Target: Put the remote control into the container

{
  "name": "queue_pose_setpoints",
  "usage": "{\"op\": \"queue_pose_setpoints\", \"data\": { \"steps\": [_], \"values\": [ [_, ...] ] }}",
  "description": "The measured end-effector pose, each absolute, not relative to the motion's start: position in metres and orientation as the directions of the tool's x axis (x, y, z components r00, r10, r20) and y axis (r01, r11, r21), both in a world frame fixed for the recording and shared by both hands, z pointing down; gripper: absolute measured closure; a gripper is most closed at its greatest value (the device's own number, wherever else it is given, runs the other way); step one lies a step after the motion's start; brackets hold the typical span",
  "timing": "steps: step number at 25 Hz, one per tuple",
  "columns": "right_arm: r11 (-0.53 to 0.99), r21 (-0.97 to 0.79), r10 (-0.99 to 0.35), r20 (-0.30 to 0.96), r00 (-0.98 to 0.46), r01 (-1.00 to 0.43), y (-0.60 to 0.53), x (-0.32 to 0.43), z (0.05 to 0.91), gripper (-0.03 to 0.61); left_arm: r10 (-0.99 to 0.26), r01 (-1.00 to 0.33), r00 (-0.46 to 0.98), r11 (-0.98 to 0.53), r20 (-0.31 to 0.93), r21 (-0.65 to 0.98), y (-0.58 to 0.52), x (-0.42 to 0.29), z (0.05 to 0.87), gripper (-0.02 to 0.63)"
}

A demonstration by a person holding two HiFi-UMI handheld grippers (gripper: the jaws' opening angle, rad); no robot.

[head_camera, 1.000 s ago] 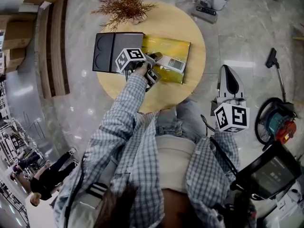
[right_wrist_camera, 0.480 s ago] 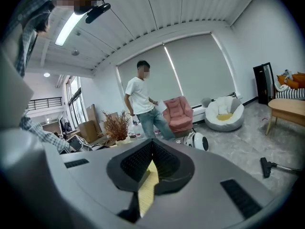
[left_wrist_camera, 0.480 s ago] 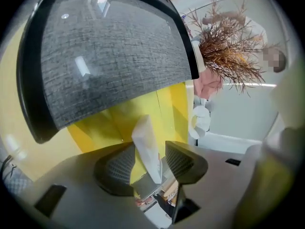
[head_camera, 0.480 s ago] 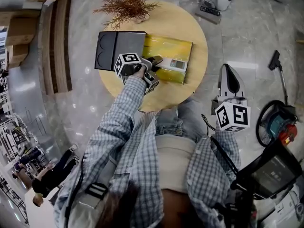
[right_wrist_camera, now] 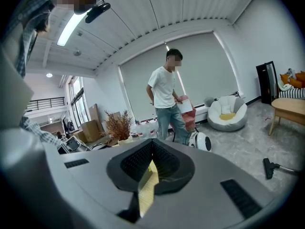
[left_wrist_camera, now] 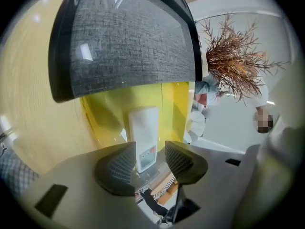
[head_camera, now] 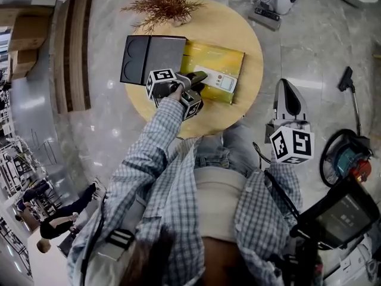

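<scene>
Lying flat on a yellow mat [left_wrist_camera: 102, 111], the white remote [left_wrist_camera: 144, 130] has its button end toward the left gripper [left_wrist_camera: 148, 159] and its other end toward the container [left_wrist_camera: 128, 37]. That button end sits between the gripper's two jaws, which stand narrowly apart on either side of it. The left jaw looks to be at the remote's edge, and a thin gap shows at the right jaw. The mat lies on a round wooden table [head_camera: 235, 31], and its far edge runs under or against the container's black rim. The container, dark with a grey woven lining, stands at the table's left side in the head view, well apart from the remote. A dried brown plant [head_camera: 164, 2] stands beyond it at the table's far edge. The right gripper [right_wrist_camera: 151, 144] is held off the table at the person's right side, over the marble floor [head_camera: 309, 46]. Its jaws are closed together with nothing between them. Past it, a person in a white shirt [right_wrist_camera: 164, 99] stands by the window blinds.
</scene>
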State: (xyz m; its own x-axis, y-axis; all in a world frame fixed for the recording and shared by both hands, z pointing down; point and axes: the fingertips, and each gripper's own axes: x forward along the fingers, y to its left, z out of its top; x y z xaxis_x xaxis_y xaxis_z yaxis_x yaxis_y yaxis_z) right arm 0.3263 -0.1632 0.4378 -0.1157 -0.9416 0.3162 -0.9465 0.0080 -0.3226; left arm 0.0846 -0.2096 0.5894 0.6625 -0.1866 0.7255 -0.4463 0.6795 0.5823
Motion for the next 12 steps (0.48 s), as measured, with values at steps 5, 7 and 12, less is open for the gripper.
{"op": "queue_pose_setpoints", "data": {
  "steps": [5,7,12],
  "values": [
    [0.029,-0.322,-0.94,0.313,-0.135,-0.946,-0.164,0.323,0.438,0.574,-0.291,-0.39,0.748,0.534,0.597,0.75,-0.221,0.099,0.571,0.414],
    [0.036,-0.321,-0.939,0.314,-0.142,-0.946,-0.164,0.323,0.438,0.574,-0.352,-0.395,0.769,0.392,0.533,0.831,-0.23,0.101,0.557,0.436],
    [0.078,-0.323,-0.93,0.317,-0.186,-0.943,-0.163,0.314,0.441,0.574,-0.51,-0.433,0.786,-0.048,0.351,0.9,-0.245,0.105,0.497,0.606]
  ]
}}
